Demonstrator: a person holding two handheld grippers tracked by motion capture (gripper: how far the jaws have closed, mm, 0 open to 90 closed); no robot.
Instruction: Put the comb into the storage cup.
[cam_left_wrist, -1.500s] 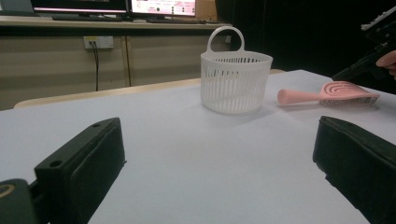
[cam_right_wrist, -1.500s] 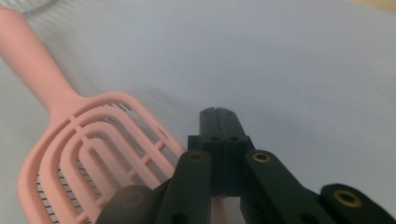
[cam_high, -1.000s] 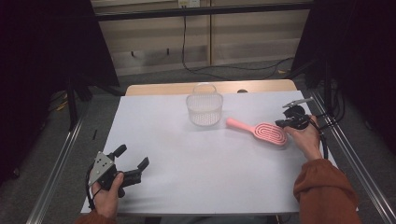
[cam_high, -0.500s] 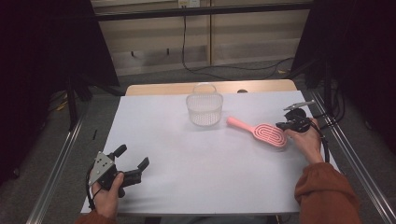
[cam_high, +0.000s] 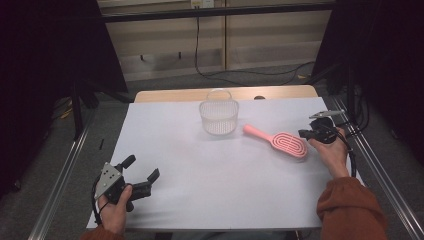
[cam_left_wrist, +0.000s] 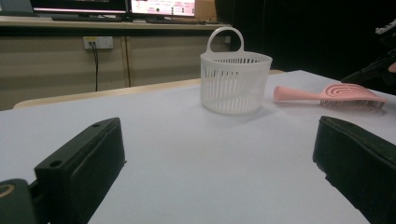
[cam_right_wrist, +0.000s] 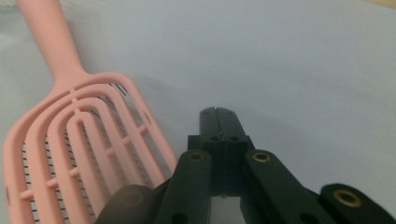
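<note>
A pink hairbrush (cam_high: 282, 142) lies bristles down on the white table (cam_high: 220, 175), right of centre, with its handle pointing toward a white slotted basket (cam_high: 218, 116). My right gripper (cam_high: 303, 133) is shut with nothing in it, and its tip sits just beside the brush head's right edge. In the right gripper view the closed jaws (cam_right_wrist: 218, 112) lie next to the brush (cam_right_wrist: 79, 121) without gripping it. My left gripper (cam_high: 143, 166) rests open at the table's front left, far from both. Its view shows the basket (cam_left_wrist: 235, 84) and brush (cam_left_wrist: 336, 93) beyond the spread jaws (cam_left_wrist: 219, 154).
The basket stands upright and empty near the table's far edge, handle up. Metal rails (cam_high: 60, 185) run along both sides of the table. A wooden board (cam_high: 280, 92) pokes out past the far edge, and cables lie on the floor behind it.
</note>
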